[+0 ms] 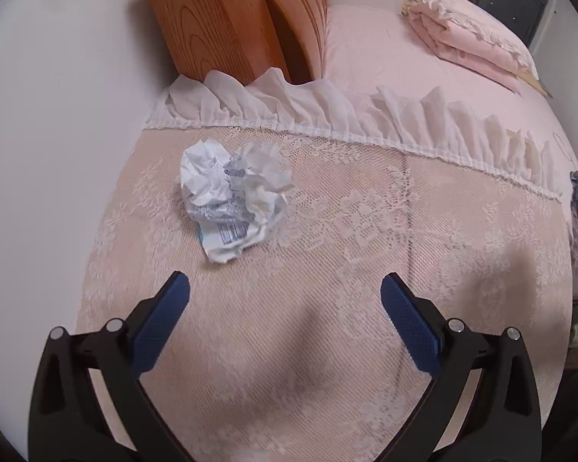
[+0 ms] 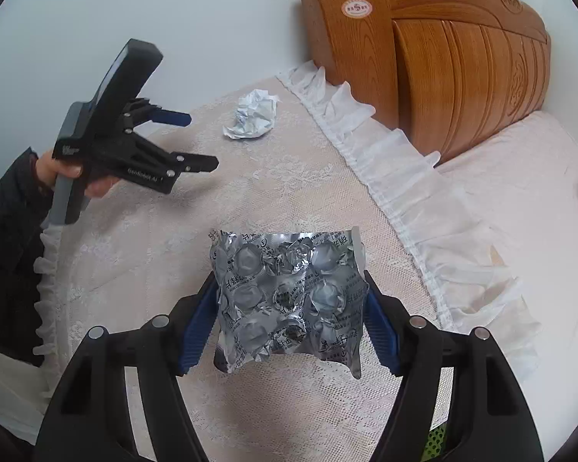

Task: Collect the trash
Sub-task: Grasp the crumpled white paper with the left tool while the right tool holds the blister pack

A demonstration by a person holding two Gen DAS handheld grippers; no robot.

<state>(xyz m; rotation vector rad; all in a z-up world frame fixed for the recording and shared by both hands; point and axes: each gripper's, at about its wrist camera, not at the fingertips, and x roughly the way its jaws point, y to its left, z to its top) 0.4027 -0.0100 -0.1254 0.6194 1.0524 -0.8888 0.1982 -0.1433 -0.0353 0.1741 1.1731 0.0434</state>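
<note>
The right tongs (image 2: 289, 308) squeeze a crinkly silver pill pack (image 2: 287, 300). A ball of crumpled paper (image 2: 252, 115) lies on the lacy surface (image 2: 289, 177). The left tongs (image 2: 202, 140) gape wide near it, with a hand (image 2: 63, 173) holding them.

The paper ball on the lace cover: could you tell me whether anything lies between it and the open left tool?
Nothing visible does. Only bare lace cover lies between the open left tool and the paper ball, which sits ahead and slightly left.
</note>
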